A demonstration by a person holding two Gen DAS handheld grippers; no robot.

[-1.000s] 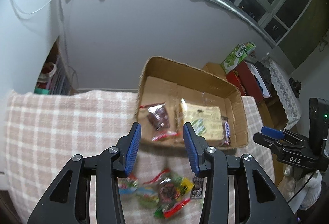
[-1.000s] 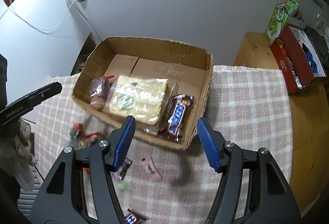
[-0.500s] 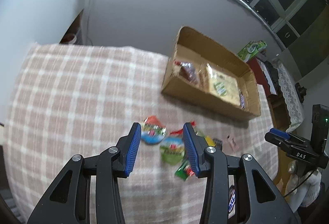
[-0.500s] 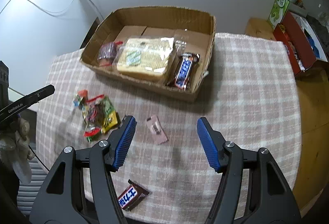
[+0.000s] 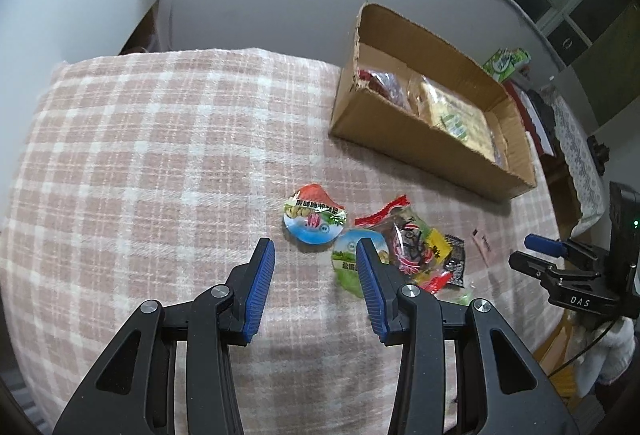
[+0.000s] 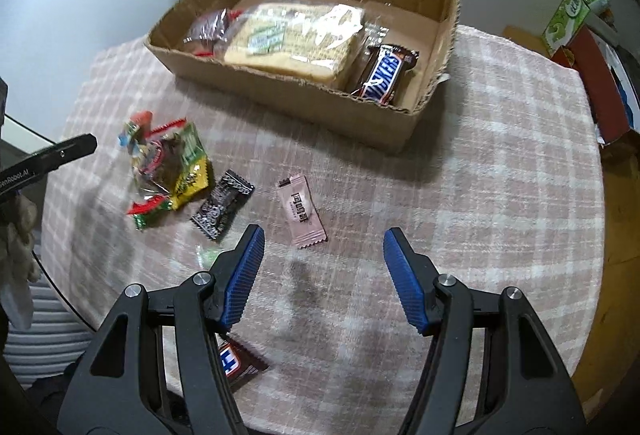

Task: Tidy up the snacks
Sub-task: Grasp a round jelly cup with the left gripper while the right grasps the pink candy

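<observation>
A cardboard box [image 6: 280,91] stands at the back of the checked cloth [image 6: 500,175]. It holds a bread pack [image 6: 296,35], a Snickers bar [image 6: 382,73] and a dark red packet [image 6: 208,29]. Loose snacks lie in front of it: a heap of packets [image 6: 168,163], a black sachet [image 6: 222,209], a pink sachet [image 6: 302,209] and a small chocolate bar [image 6: 240,359]. My right gripper [image 6: 324,233] hangs open and empty just in front of the pink sachet. My left gripper [image 5: 314,247] is open and empty over a round jelly cup [image 5: 314,221], with a green cup [image 5: 350,259] partly behind its right finger.
A green carton [image 6: 572,15] and a red box [image 6: 600,75] sit on a wooden side table at the right. The cloth's rounded edge falls away at the right and front. A gloved hand [image 6: 16,235] shows at the left. A wall with cables rises behind the box.
Both grippers pulled back from above the box and sank toward the loose snacks on the cloth. Their jaws kept the same width.
</observation>
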